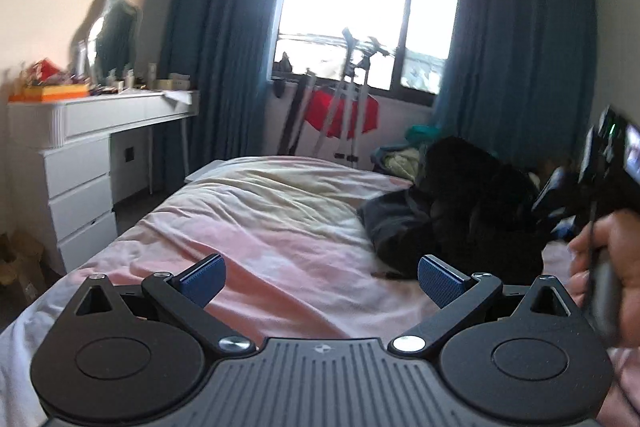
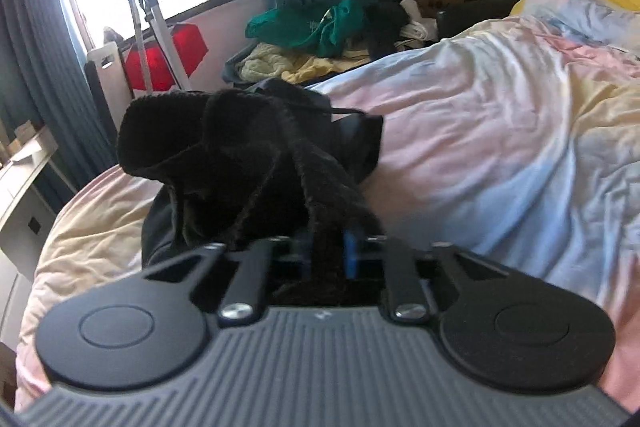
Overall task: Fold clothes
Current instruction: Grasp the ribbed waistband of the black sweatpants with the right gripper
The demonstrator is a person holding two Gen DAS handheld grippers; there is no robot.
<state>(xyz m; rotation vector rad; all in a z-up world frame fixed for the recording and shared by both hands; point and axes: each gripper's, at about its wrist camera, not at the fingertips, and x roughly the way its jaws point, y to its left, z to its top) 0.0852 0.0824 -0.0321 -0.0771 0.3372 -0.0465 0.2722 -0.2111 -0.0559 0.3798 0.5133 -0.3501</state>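
The black fuzzy fleece garment point(image 2: 240, 155) is lying in a crumpled heap on the pink-and-cream duvet-covered bed point(image 2: 480, 131), over toward the window side, with a smoother dark grey piece of clothing point(image 2: 360, 131) bunched right against it. We've got the right gripper point(image 2: 328, 255) clamped down on a fold of that fleece at its near edge, fabric pinched between the blue pads. The left gripper point(image 1: 320, 279) is spread wide with nothing in it, sitting over bare duvet left of the pile.

Our take on handling: this thing looks soft, floppy and light, so it'll sag and drape the second we lift it, no stiffness to rely on. The pile should give decent friction, so slipping seems unlikely. We'd guess the best spots are a hem or a shoulder seam, but we honestly can't tell which edge is which in this lump. Watch the grey piece doesn't get dragged along.
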